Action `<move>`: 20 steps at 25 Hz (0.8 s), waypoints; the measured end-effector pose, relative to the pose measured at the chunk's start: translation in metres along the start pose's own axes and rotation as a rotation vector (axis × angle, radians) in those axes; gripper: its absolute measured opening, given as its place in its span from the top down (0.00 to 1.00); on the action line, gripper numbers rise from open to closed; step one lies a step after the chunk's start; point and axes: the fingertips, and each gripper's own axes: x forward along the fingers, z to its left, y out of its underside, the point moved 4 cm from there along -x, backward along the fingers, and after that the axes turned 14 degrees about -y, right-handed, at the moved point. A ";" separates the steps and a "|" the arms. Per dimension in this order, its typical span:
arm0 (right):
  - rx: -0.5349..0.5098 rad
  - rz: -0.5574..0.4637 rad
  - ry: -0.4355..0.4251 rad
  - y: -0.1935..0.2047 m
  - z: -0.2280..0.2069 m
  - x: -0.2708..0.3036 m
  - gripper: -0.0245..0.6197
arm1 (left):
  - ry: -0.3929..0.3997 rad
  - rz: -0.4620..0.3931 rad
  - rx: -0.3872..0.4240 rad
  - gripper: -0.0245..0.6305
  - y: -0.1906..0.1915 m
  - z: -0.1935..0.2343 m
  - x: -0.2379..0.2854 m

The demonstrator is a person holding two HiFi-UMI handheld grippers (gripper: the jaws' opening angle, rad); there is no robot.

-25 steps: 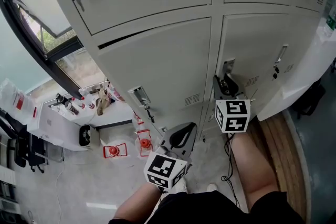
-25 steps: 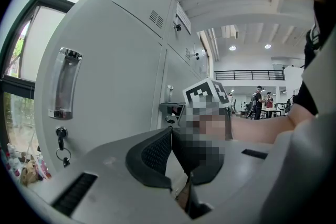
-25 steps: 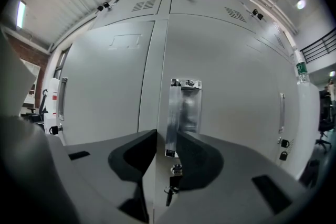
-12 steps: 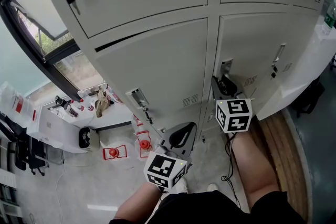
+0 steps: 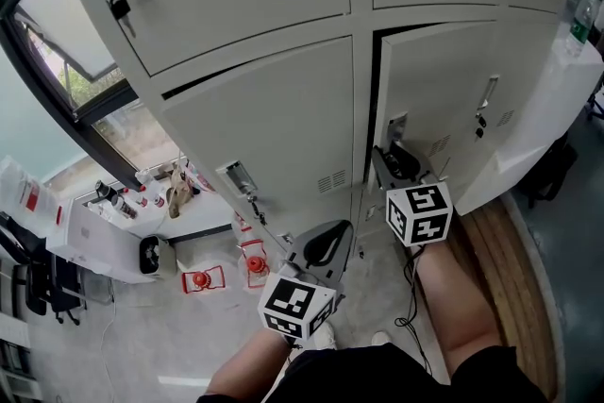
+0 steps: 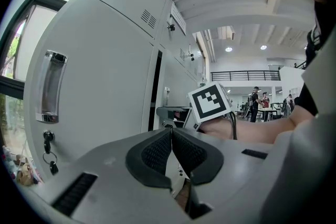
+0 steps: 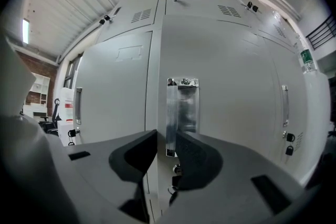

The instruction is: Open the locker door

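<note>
The lower right locker door (image 5: 444, 90) stands slightly ajar, with a dark gap along its left edge. My right gripper (image 5: 389, 154) is at the door's chrome handle (image 5: 397, 123). In the right gripper view its jaws (image 7: 167, 136) are shut on the left edge of the handle (image 7: 184, 107), which is set in the grey door (image 7: 231, 92). My left gripper (image 5: 332, 231) hangs lower and to the left, away from the lockers. Its pads meet at the tips with nothing between them (image 6: 171, 132).
The neighbouring lower door (image 5: 274, 118) is closed; keys hang under its handle (image 5: 236, 176). Upper lockers carry keys (image 5: 118, 7). A window stands at left. A white box (image 5: 99, 236) and red items (image 5: 203, 278) lie on the floor. Wooden flooring (image 5: 500, 241) lies at right.
The lower right door's left edge has swung out from the frame, and a dark gap now shows there. The right gripper came back with the handle. The left gripper stayed put.
</note>
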 end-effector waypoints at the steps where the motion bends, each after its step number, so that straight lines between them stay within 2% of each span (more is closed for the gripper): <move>1: -0.002 -0.004 -0.014 0.000 0.000 -0.003 0.71 | 0.003 -0.001 0.000 0.94 0.000 -0.002 0.000; 15: -0.009 -0.002 -0.136 0.007 0.003 -0.054 0.71 | 0.062 -0.017 0.009 0.94 -0.004 -0.046 -0.002; 20: -0.019 -0.008 -0.206 0.009 0.001 -0.074 0.71 | 0.077 -0.015 0.016 0.94 -0.005 -0.064 -0.004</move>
